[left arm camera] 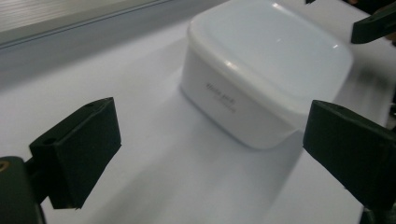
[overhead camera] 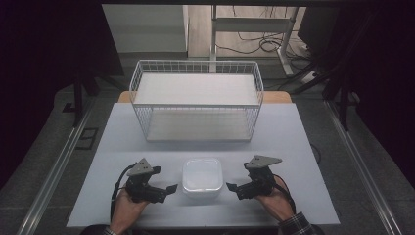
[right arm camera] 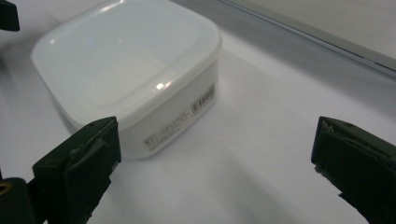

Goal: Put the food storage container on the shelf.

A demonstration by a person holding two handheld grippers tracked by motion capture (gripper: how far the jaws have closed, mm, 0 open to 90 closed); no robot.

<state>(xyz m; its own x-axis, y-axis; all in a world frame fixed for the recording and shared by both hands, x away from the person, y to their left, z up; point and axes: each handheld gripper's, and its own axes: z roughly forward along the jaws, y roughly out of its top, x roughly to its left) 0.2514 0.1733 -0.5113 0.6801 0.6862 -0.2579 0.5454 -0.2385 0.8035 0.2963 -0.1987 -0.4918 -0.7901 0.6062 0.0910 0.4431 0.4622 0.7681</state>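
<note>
A white square container with a fitted lid (overhead camera: 202, 177) sits on the pale table near its front edge. My left gripper (overhead camera: 165, 180) rests just left of it, held in a hand, jaws wide apart and pointed at the box. In the left gripper view the container (left arm camera: 261, 70) lies ahead of the open left gripper (left arm camera: 212, 149), with nothing between the jaws. My right gripper (overhead camera: 238, 178) mirrors it on the box's right side. In the right gripper view the container (right arm camera: 126, 65) lies ahead and left of the open right gripper (right arm camera: 215, 163), untouched.
A white wire basket (overhead camera: 195, 66) with a flat white floor stands at the back middle of the table (overhead camera: 122, 142). Beyond the table are desk legs and cables on the floor. Metal rails run along both sides.
</note>
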